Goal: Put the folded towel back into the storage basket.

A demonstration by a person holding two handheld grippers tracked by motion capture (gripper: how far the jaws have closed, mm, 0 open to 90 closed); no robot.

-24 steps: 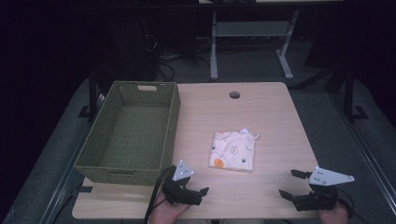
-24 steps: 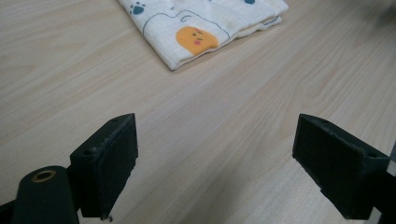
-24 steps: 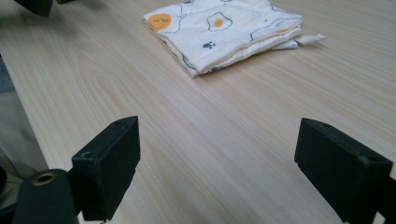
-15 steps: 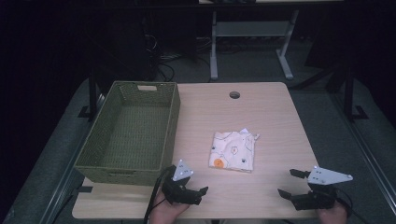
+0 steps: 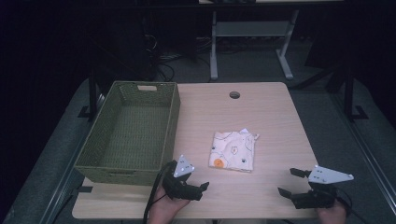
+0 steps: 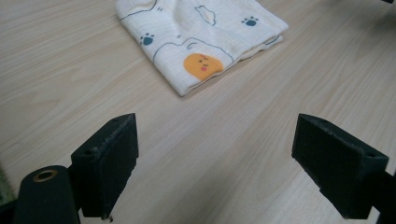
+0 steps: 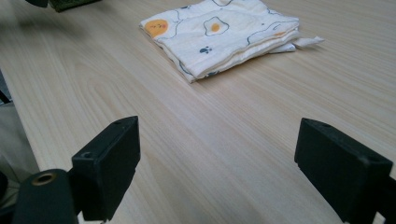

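A folded white cloth (image 5: 234, 150) printed with eggs and paw marks lies flat on the wooden table (image 5: 261, 116), right of centre. It also lies ahead of the jaws in the left gripper view (image 6: 201, 39) and in the right gripper view (image 7: 224, 32). My left gripper (image 5: 200, 190) rests near the front edge, just left of and below the cloth, jaws wide apart and empty. My right gripper (image 5: 288, 183) sits at the front right corner, likewise open with nothing between its jaws.
A green woven basket (image 5: 172, 122) stands on the left half of the table, with nothing in it. A round cable hole (image 5: 234, 95) marks the far edge. Beyond the table are desk legs (image 5: 214, 46) and dark floor.
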